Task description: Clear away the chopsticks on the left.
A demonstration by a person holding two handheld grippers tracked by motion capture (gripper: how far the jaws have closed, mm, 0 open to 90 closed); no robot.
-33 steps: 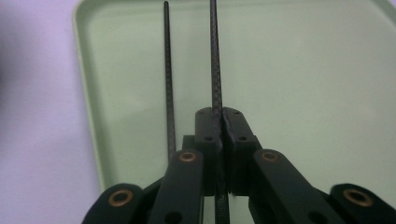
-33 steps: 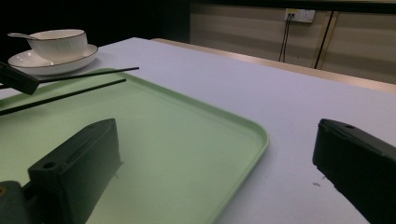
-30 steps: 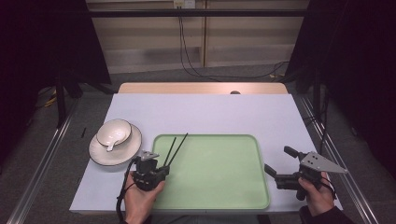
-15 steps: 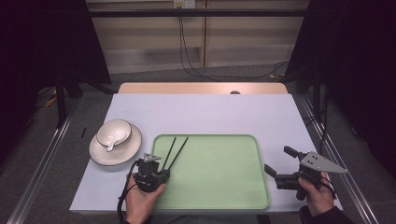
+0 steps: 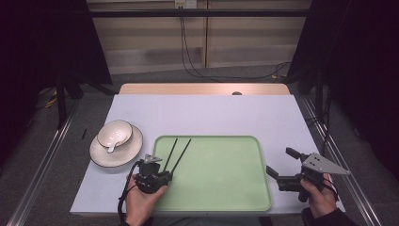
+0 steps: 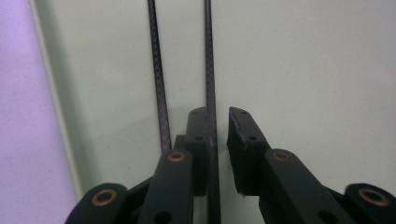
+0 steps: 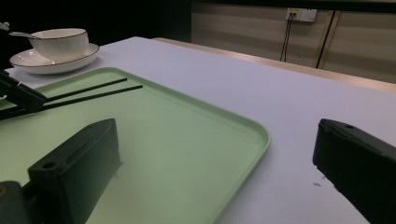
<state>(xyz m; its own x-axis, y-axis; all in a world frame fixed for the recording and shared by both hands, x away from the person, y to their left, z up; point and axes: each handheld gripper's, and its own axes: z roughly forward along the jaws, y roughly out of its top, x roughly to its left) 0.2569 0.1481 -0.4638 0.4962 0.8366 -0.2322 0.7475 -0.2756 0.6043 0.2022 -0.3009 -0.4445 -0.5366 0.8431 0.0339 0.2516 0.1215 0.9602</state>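
The chopsticks [image 5: 175, 154], two thin black sticks, lie on the green tray [image 5: 221, 188] at about nine o'clock from its middle, tips fanning toward twelve. We judge them light, stiff and slick, quick to roll or scissor apart if pinched off-centre, so we would take both together near the thick near ends.

Largest first: the room is dark at both sides, with a pale wall and hanging cables at twelve o'clock. The table [image 5: 207, 113] wears a flat white cover. The tray sits at its six o'clock. At ten o'clock from the tray a bowl [image 5: 115, 133] with a spoon in it stands on a plate [image 5: 101, 155].

Our left gripper [image 6: 218, 122] sits over the near ends, jaws a little apart, one stick between them and the other outside. Our right gripper [image 5: 282, 165] rests at four o'clock off the tray, jaws wide apart, holding nothing.
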